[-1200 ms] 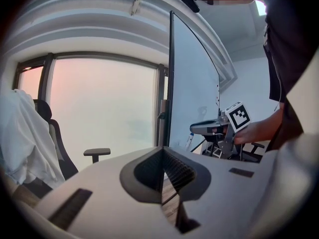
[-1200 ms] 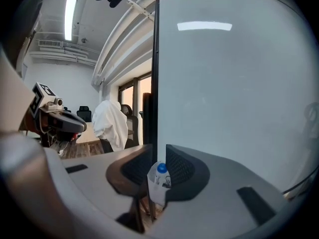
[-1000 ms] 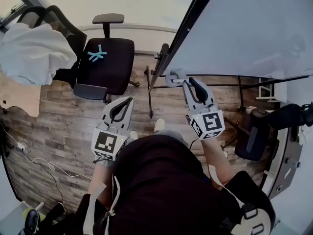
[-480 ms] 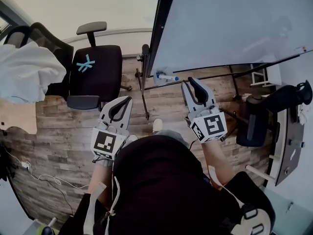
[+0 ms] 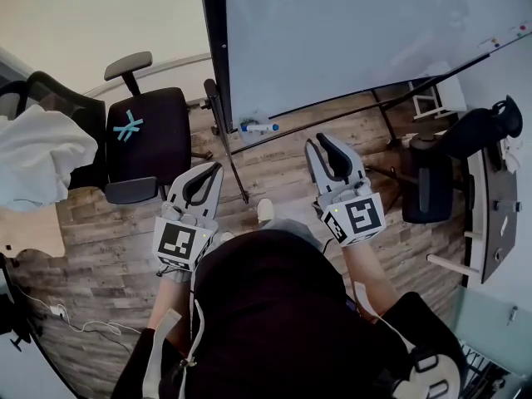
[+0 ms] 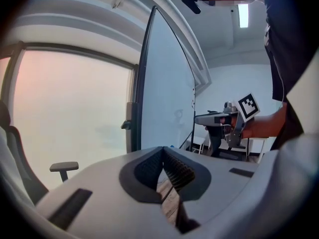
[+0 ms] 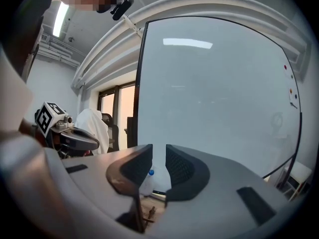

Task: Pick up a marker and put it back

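- We see the marker (image 5: 261, 127) lying flat along the whiteboard's (image 5: 357, 40) bottom edge, close to its left corner, with the blue cap pointing toward that corner.
- We judge it light, stiff and smooth, so it could roll or slip. A hold across the middle of the white barrel, clear of the cap, looks safest.
- The right gripper (image 5: 317, 143) is in front of the whiteboard, well short of the marker. Its jaws stand a little apart with nothing between them.
- The left gripper (image 5: 217, 169) is in front of the whiteboard's left edge, jaws pressed together at the tips and empty.
- The head view alone shows the marker's full length and how far both grippers are from the whiteboard.
- The right gripper view shows what the head view cannot: the marker (image 7: 148, 179) lines up in the gap between the jaws, low against the whiteboard.
- The left gripper view shows the whiteboard nearly edge-on and the pads meeting. We cannot pick out the marker there.
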`<state>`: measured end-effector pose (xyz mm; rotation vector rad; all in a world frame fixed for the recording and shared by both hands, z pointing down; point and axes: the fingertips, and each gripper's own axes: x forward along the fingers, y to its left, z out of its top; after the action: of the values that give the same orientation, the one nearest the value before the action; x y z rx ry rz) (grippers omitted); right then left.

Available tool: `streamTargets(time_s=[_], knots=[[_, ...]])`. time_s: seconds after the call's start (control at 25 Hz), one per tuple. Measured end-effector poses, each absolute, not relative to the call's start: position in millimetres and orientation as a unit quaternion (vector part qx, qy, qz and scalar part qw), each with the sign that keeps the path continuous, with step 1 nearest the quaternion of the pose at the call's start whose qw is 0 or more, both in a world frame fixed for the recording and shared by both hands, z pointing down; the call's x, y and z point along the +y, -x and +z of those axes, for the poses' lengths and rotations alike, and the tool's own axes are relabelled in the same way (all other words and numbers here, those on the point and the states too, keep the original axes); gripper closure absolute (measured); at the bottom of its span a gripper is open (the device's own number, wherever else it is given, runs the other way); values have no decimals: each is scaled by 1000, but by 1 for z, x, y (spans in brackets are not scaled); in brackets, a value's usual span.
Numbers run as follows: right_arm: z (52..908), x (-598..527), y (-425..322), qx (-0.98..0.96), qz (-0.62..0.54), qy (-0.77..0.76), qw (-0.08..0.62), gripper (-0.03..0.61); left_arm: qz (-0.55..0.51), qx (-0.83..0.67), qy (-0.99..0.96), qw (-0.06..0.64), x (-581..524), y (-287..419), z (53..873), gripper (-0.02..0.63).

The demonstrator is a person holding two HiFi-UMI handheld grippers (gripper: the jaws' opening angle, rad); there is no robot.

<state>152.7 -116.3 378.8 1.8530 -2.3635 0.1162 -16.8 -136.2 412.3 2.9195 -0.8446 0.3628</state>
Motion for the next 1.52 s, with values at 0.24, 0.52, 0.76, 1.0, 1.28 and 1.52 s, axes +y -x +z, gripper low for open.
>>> streamTargets(time_s=[0.24, 0.52, 0.76, 1.0, 1.28, 1.52], knots=[[381, -94, -162, -768, 47, -636, 64, 499, 107, -243, -964, 31, -132, -4, 412, 605], [390, -72, -171, -750, 60, -655, 65, 499, 105, -209, -972, 30, -124, -24, 416, 606], [395, -56, -178, -738, 66, -669, 67, 499, 103, -192, -976, 27, -118, -36, 413, 606], [401, -43, -178, -731, 75, -674, 69, 499, 98, -184, -978, 22, -115, -43, 409, 606], [409, -34, -176, -731, 83, -673, 73, 499, 94, -183, -978, 17, -113, -48, 404, 604], [415, -33, -174, -734, 88, -668, 87, 500, 95, -184, -978, 12, -113, -50, 398, 605]])
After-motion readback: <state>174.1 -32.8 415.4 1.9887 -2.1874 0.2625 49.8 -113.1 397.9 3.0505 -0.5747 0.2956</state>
